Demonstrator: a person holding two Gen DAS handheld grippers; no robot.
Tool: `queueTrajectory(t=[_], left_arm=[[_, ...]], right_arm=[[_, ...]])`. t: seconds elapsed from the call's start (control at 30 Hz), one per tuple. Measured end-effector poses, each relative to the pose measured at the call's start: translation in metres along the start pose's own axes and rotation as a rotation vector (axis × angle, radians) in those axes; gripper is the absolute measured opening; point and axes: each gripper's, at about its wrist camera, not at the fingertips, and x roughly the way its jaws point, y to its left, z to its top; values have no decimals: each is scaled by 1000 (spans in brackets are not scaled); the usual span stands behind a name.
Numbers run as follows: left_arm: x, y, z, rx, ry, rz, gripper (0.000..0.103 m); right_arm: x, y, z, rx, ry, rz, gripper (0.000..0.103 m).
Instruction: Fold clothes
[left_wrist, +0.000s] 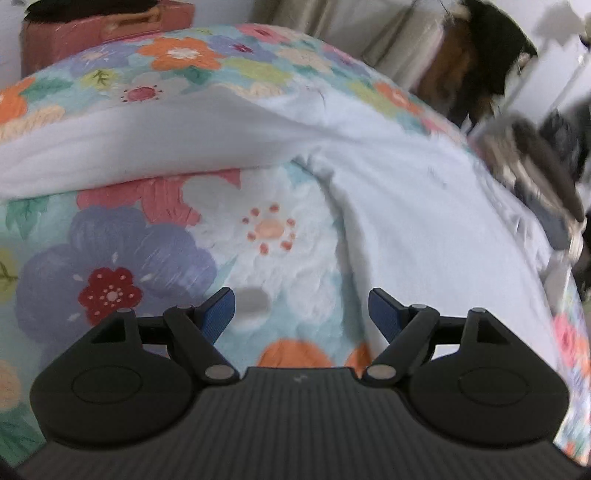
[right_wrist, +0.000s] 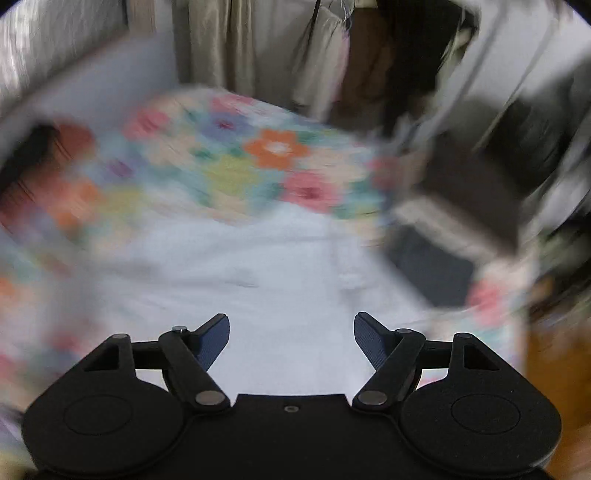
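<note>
Lay spread on the floral bedsheet (left_wrist: 122, 251): a pale white garment (left_wrist: 424, 206), creased, with one long part stretched to the left across the flowers. Hovered above the sheet beside the garment's edge, fingers wide apart and holding nothing: the left gripper (left_wrist: 302, 306). Hung over the same white garment (right_wrist: 280, 266), also spread open and empty: the right gripper (right_wrist: 291, 332). Much blurred in the right wrist view. Hung behind the bed: beige curtains (right_wrist: 229, 44).
</note>
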Motion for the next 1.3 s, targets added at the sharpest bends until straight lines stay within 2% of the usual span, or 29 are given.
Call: queueTrajectory(t=[0.03, 0.1, 0.13, 0.23, 0.27, 0.33, 0.37, 0.43, 0.5, 0.53, 0.63, 0.73, 0.8, 0.83, 0.87, 0.9, 0.93, 0.97, 1.1, 1.2, 1.3], left_arm=[[1, 4, 0, -39, 0, 0, 79], [7, 8, -1, -96, 9, -36, 79], [11, 6, -4, -91, 16, -51, 79], [24, -13, -13, -16, 41, -54, 79], [28, -21, -16, 19, 42, -48, 79], [34, -39, -22, 76, 38, -50, 79], [38, -49, -26, 103, 36, -56, 79], [43, -70, -32, 174, 31, -55, 79], [44, -93, -36, 231, 66, -24, 79], [42, -106, -37, 257, 81, -12, 79], [34, -145, -37, 300, 57, -9, 84], [50, -191, -30, 323, 54, -25, 84], [66, -226, -25, 362, 62, -61, 84], [76, -244, -21, 381, 69, -83, 84], [86, -263, -17, 399, 73, -102, 84], [96, -282, -12, 416, 75, -121, 84], [107, -301, -7, 434, 77, -139, 84], [115, -316, -5, 444, 86, -146, 84], [144, -354, -7, 485, 121, -171, 84], [167, -373, -12, 496, 154, -161, 84], [185, -392, -16, 489, 183, -204, 84]], right_arm=[[15, 1, -13, -57, 10, -7, 79], [45, -6, -39, -109, 38, 46, 78], [61, -12, -51, -119, 57, 74, 78], [102, -44, -84, -76, 68, 133, 78], [114, -58, -96, -71, 71, 127, 78], [147, -84, -117, -50, 141, 80, 78], [162, -98, -126, -38, 131, 83, 78], [185, -120, -139, -13, 38, 116, 78], [212, -142, -157, 40, -66, 112, 78], [228, -152, -166, 81, -88, 120, 78], [272, -171, -190, 168, -178, 129, 78], [313, -178, -209, 253, -186, 78, 78], [335, -184, -220, 307, -169, 102, 78], [344, -187, -223, 320, -170, 124, 66], [346, -189, -226, 321, -175, 127, 34], [350, -191, -225, 315, -175, 114, 20], [352, -196, -225, 312, -187, 103, 14], [350, -204, -225, 315, -231, 96, 13], [334, -221, -239, 219, -349, -61, 13], [334, -230, -244, 226, -330, -4, 13], [336, -227, -246, 208, -317, -2, 13]])
